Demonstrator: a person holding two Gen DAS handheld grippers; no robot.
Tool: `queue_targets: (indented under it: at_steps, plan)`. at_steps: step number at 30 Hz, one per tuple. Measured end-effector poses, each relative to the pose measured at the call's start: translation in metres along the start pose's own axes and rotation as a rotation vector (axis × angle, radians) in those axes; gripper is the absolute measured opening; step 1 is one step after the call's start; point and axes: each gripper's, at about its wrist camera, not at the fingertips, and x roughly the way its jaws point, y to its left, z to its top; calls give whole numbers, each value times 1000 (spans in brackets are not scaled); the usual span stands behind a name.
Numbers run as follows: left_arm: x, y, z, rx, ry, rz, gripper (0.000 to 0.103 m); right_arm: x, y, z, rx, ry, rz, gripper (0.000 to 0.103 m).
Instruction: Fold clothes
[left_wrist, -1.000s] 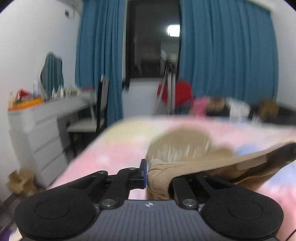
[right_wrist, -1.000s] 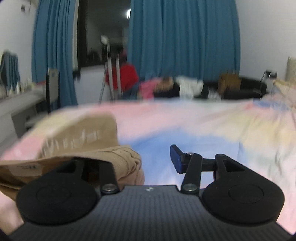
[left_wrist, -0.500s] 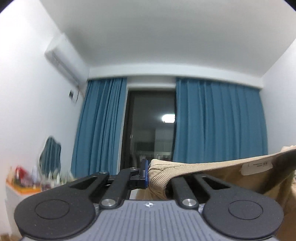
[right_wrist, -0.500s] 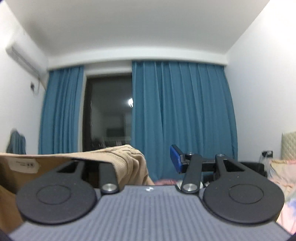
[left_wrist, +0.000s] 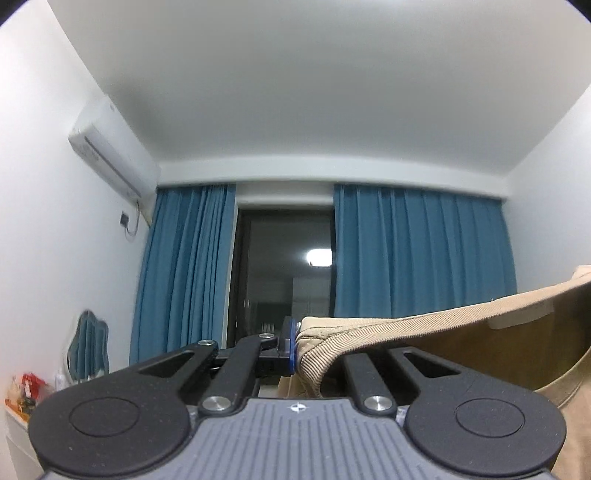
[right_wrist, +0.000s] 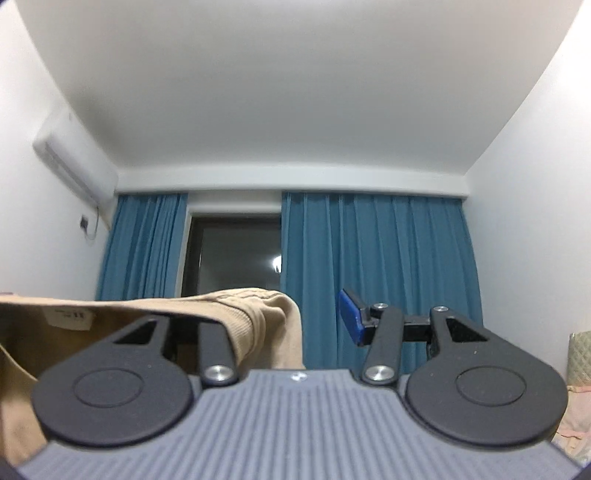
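Shirt hangs soft and light; we pinch its ribbed hem in the left claw; right claw gapes, cloth draped over one finger.

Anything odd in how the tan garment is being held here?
Yes. The right gripper is open: the tan garment only drapes over one finger, clear of the blue-padded one. The left gripper pinches it.

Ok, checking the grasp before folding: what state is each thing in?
Beige ribbed garment: lifted, stretched between both grippers.
Left gripper: shut on the garment's edge.
Right gripper: open, garment draped over its left side.
Blue curtains: drawn apart, dark window showing.
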Motion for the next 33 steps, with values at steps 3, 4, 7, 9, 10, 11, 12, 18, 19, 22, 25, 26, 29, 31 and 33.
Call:
queue_targets:
  at_steps: [3, 4, 7, 9, 10, 11, 12, 18, 19, 22, 25, 26, 29, 31, 33]
  plan:
    - [50, 4, -46, -10, 83, -1, 5, 37, 0, -46, 13, 107, -1, 50]
    - [68, 6, -64, -9, 112, 0, 5, 52, 0, -66, 14, 143, -6, 50]
    - [132, 6, -131, 21, 204, 19, 6, 98, 5, -135, -11, 232, -33, 50]
    - [181, 7, -182, 29, 273, 29, 7, 131, 11, -187, -36, 284, -51, 50]
    - [206, 9, -209, 29, 305, 35, 8, 148, 13, -214, -49, 309, -58, 50]
    - [231, 8, -237, 26, 336, 43, 9, 165, 16, -242, -61, 331, -65, 50]
    - [254, 7, -265, 24, 362, 50, 9, 182, 18, -272, -74, 354, -72, 50]
    - [382, 0, -441, 13, 515, 88, 9, 267, 27, -442, -95, 494, -111, 50]
    - [398, -1, -472, 11, 553, 94, 9, 278, 28, -469, -88, 532, -111, 50]
    - [434, 5, -558, 9, 663, 111, 9, 311, 29, -550, -68, 645, -112, 50]
    - [461, 13, -625, 15, 764, 95, 9, 323, 33, -609, -47, 743, -100, 50]
    - [466, 15, -644, 27, 793, 91, 9, 325, 34, -625, -42, 770, -95, 50]
    - [471, 17, -689, 83, 856, 67, 9, 327, 35, -659, -14, 837, -88, 50]
    - [470, 14, -706, 130, 865, 56, 8, 325, 34, -666, 0, 863, -83, 50]
    - [469, 11, -710, 166, 866, 54, 8, 323, 36, -663, -5, 878, -72, 52]
